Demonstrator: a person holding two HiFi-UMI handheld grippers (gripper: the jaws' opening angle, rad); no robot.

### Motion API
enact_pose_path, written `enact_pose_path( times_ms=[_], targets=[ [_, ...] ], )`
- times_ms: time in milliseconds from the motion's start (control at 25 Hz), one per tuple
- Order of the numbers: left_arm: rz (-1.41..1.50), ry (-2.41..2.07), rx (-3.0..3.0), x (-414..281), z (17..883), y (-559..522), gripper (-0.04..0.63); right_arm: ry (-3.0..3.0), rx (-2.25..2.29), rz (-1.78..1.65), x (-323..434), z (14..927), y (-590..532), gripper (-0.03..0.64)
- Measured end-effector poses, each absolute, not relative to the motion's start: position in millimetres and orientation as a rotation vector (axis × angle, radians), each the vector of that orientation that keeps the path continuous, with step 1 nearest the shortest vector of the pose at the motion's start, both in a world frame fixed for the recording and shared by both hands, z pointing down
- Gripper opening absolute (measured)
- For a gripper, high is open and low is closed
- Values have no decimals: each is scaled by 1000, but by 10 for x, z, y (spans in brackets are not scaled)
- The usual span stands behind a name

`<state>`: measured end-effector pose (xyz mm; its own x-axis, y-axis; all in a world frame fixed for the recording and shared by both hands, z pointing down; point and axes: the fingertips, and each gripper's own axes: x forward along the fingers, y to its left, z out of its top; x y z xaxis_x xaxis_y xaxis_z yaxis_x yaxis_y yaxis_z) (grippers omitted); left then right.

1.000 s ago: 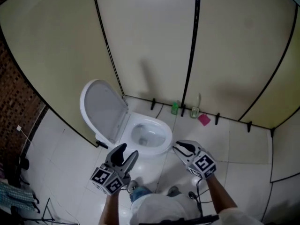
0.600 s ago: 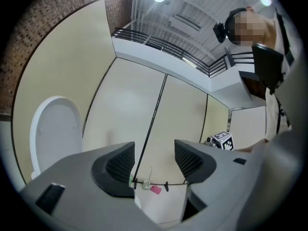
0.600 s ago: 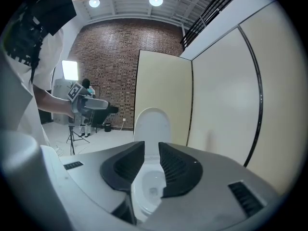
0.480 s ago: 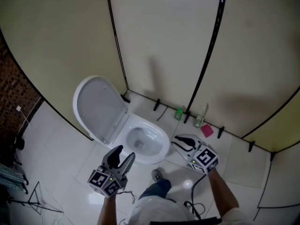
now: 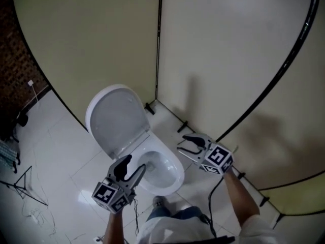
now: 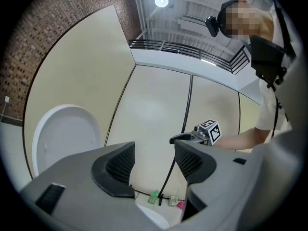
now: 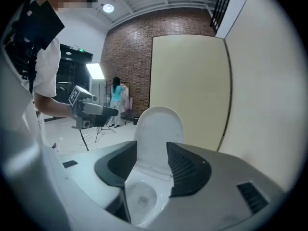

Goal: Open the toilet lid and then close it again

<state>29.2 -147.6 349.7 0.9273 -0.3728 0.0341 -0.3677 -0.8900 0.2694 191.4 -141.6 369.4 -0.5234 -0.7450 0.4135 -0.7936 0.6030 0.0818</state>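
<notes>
Toilet lid (image 5: 118, 118) is up, standing at 10 o'clock of the bowl (image 5: 161, 169) against the cream partition (image 5: 101, 44). Left claw (image 5: 133, 164) sits at the bowl's 9 o'clock, released and empty. Right claw (image 5: 184, 144), at 2 o'clock, has just been opening, with nothing in it. The only print is the square markers on the cubes (image 5: 217, 158). There's open tile floor (image 5: 56, 151) out at 9 o'clock. Only the left gripper view catches a green bottle (image 6: 153, 197) at the partition's foot, and only the right gripper view shows a brick wall (image 7: 130, 57).

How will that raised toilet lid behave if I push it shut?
The toilet lid looks like rigid, glossy plastic, so probably stiff, light and slippery. Hinged at the bowl and leaning back, it would likely swing down rather than slide, maybe slamming.
</notes>
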Motion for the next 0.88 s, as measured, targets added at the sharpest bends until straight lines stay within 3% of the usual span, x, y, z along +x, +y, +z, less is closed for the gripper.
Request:
enact_pose_path(
  times_ms=[160, 560, 880],
  targets=[
    [-46, -688, 2764, 238, 3452, -1680, 256, -2484, 977, 91, 1871, 3577, -2325, 244],
    [-96, -989, 2571, 613, 3479, -2005, 257, -2570, 369, 18, 1637, 3703, -4283, 293],
    [-175, -1156, 2468, 860, 3556, -2207, 258, -2556, 77, 111, 1058, 4010, -5062, 318]
  ],
)
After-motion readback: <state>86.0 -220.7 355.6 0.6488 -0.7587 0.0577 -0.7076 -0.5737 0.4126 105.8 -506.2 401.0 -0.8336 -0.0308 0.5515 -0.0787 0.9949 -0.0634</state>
